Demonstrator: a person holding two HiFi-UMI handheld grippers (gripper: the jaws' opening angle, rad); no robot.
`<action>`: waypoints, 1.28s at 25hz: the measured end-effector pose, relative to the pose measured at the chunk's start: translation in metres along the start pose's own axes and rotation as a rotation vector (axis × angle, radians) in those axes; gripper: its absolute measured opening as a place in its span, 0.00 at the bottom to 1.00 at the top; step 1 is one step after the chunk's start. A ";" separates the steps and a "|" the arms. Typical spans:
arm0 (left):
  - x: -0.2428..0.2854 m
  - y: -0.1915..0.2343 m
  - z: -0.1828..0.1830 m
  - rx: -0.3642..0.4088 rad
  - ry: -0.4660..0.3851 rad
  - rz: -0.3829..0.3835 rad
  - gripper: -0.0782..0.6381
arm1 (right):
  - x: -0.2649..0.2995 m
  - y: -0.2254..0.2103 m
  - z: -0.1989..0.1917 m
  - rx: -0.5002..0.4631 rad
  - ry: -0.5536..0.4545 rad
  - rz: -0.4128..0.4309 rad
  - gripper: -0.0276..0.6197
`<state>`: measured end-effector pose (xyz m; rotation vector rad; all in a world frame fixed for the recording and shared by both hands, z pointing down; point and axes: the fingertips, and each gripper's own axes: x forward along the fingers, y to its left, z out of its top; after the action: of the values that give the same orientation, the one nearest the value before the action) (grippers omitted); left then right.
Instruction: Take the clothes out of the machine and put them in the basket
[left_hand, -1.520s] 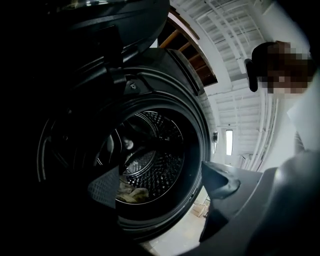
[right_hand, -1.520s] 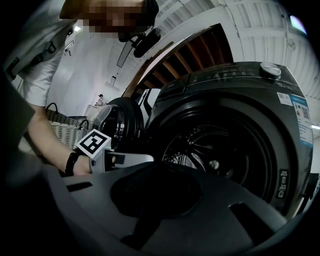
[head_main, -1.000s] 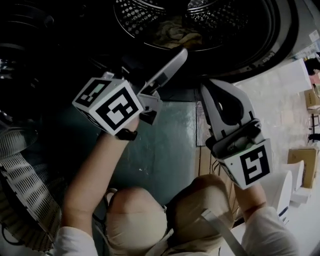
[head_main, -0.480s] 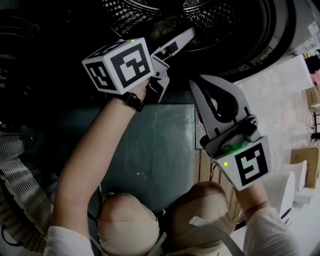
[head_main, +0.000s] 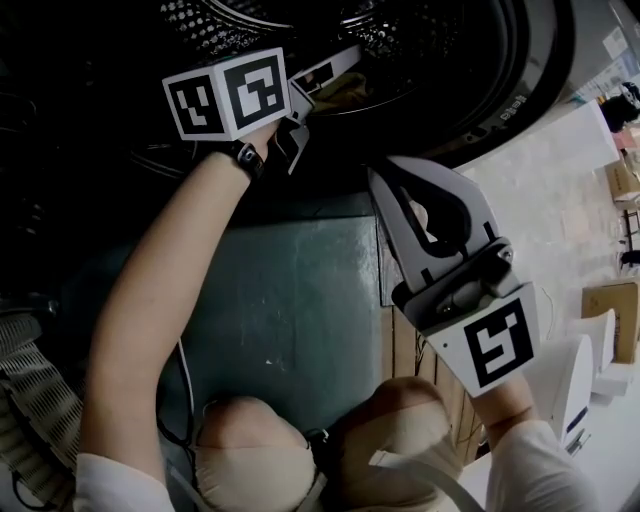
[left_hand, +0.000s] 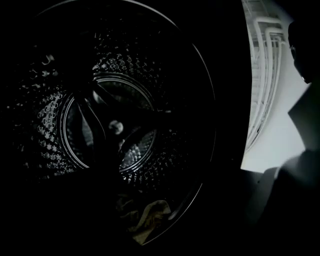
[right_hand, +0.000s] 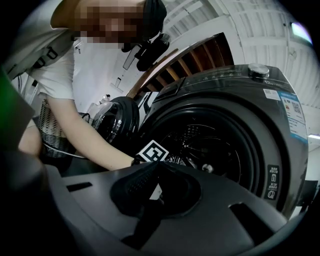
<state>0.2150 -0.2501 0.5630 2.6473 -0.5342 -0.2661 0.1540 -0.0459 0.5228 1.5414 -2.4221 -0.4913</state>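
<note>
— Honestly, how much of the left gripper (head_main: 335, 68) can you make out?

— Little. Its own view is almost black. Only the perforated drum (left_hand: 45, 135) glints, and the fingers are lost in the dark. The head view gives me its marker cube (head_main: 228, 95) and one pale finger reaching past the rim of the opening. I cannot tell whether the fingers stand wide or narrow.

— And the room?

— The person kneels, knees (head_main: 262, 462) at the bottom of the head view, over a dark greenish floor panel (head_main: 300, 290) in front of the grey washing machine (right_hand: 240, 100). Paler floor runs off to the right, with cardboard boxes (head_main: 608, 318) cut off at the edge. The round glass door (right_hand: 114, 120) hangs open beside the machine. A white slatted basket (head_main: 35, 400) sits at lower left, half out of frame.

— Where are the clothes (left_hand: 144, 215)?

— A crumpled pale bundle at the bottom of the drum, close to the front rim, ahead of and below the left gripper. Whether the fingers touch it is too dark to say.

— The right gripper (head_main: 385, 178)?

— Outside the machine, below the opening, well apart from the clothes. Its fingers are pressed together tip to tip, with nothing between them.
</note>
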 end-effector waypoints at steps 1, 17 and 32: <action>0.005 0.003 -0.002 0.015 0.018 0.000 0.80 | -0.001 -0.002 -0.001 0.000 0.003 -0.005 0.06; 0.084 0.051 -0.065 0.122 0.493 -0.034 0.82 | -0.015 -0.025 -0.021 0.011 0.042 -0.053 0.06; 0.085 0.068 -0.117 0.192 0.854 -0.205 0.86 | -0.020 -0.014 -0.027 0.009 0.085 -0.057 0.06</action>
<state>0.3010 -0.2980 0.6889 2.6581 0.0002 0.8627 0.1840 -0.0372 0.5414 1.6057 -2.3261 -0.4173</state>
